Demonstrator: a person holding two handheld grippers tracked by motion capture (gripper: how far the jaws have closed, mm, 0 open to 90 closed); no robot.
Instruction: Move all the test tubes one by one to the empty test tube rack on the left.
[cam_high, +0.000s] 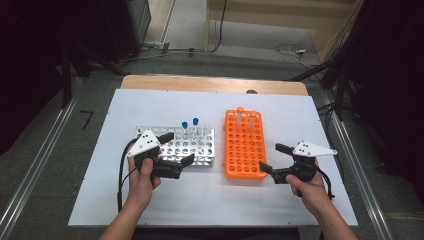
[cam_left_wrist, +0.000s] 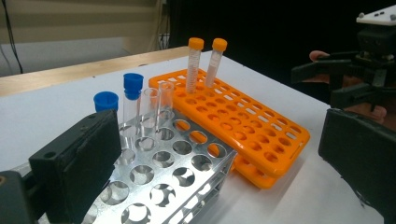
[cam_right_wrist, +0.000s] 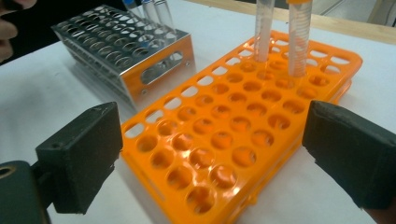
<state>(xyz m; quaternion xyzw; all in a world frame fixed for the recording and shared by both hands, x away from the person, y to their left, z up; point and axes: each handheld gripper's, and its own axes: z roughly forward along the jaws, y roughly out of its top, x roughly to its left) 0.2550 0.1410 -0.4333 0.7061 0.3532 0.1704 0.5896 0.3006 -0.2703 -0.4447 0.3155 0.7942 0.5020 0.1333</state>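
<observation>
Two racks, one metal (cam_high: 192, 145) and one orange (cam_high: 244, 145), hold two blue-capped tubes (cam_left_wrist: 132, 95), two orange-capped tubes (cam_left_wrist: 194, 63) and two open tubes (cam_left_wrist: 149, 112).

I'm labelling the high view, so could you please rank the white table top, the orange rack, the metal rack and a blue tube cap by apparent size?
Largest to smallest:
1. White table top
2. Orange rack
3. Metal rack, close to the orange rack and partly covered by the left hand's tongs, so this order is unsure
4. Blue tube cap

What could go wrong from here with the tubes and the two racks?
1. The left gripper, open over the metal rack, could knock the blue-capped tubes or uncapped tubes beside them.
2. The right gripper, open at the orange rack near corner, could push this rack, tipping its orange-capped tubes.
</observation>
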